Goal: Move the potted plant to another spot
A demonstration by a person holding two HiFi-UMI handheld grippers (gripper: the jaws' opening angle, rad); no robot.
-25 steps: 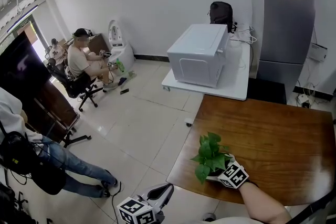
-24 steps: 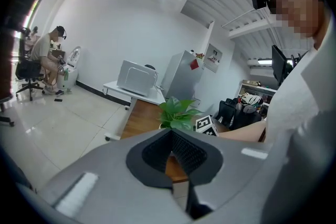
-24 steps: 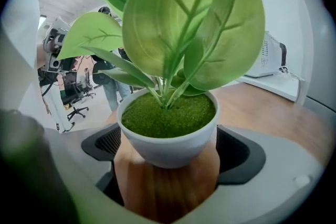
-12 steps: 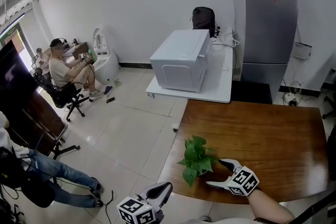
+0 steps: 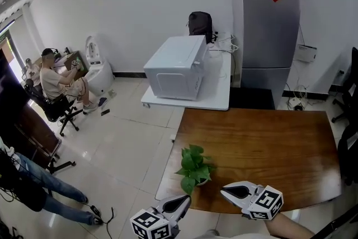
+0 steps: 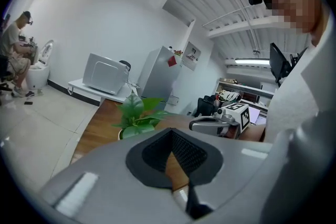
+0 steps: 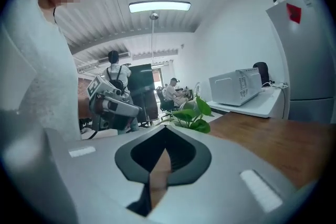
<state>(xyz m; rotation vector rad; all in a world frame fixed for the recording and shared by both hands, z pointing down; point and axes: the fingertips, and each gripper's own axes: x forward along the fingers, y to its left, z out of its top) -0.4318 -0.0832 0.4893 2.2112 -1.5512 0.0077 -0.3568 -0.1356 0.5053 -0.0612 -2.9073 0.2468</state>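
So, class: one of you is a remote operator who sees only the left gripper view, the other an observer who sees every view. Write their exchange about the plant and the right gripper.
Operator: Where on the table does the plant stand?
Observer: The head view puts it by the near corner on the person's left, upright and with nothing touching it.
Operator: Is the right gripper carrying anything?
Observer: No. Its own view shows its jaws, which have just been closing, meeting with nothing between them.
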